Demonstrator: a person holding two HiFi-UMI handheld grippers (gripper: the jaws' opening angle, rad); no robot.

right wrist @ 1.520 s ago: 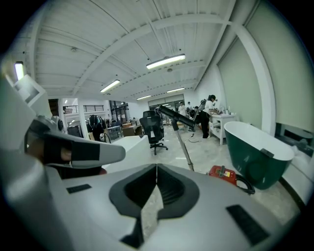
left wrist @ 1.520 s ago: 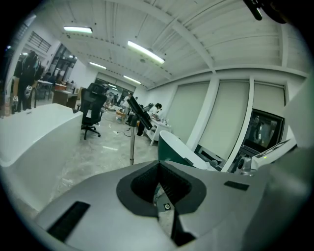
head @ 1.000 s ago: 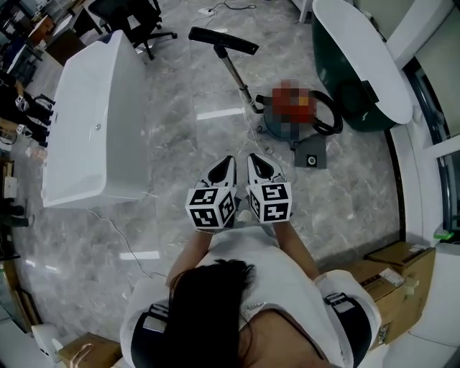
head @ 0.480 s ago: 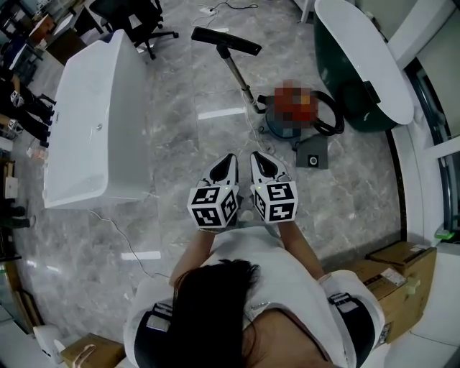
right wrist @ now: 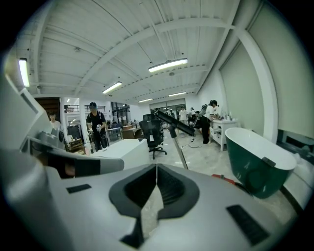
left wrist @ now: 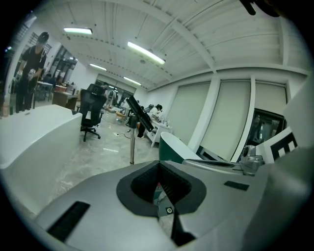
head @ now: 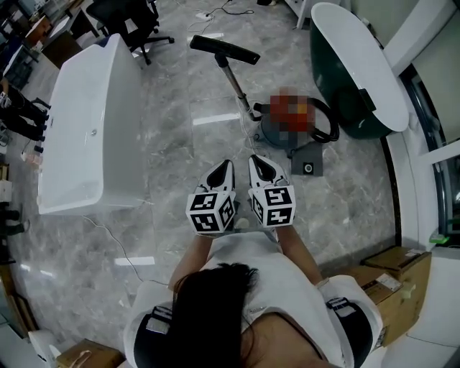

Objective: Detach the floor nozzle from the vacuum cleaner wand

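Observation:
The black floor nozzle point(head: 224, 49) is raised at the far end of the metal wand point(head: 238, 88). The wand slants down to the vacuum cleaner body point(head: 291, 123) on the grey marble floor. My left gripper point(head: 227, 164) and right gripper point(head: 254, 159) are held side by side well short of the vacuum, both shut and empty. In the left gripper view the nozzle point(left wrist: 138, 113) and wand point(left wrist: 132, 147) stand beyond the closed left gripper point(left wrist: 158, 164). The right gripper view shows the nozzle point(right wrist: 174, 123) and wand point(right wrist: 182, 155) ahead of the closed right gripper point(right wrist: 156, 167).
A white bathtub point(head: 86, 136) stands at the left and a green one point(head: 352, 65) at the right. A black hose point(head: 329, 122) loops beside the vacuum, and a small grey box point(head: 307, 162) lies near it. An office chair point(head: 133, 18) and cardboard boxes point(head: 399, 277) flank the floor.
The right gripper has edged slightly forward, and the head view has shifted so the vacuum sits a little lower in the picture. Both grippers stay shut and side by side.

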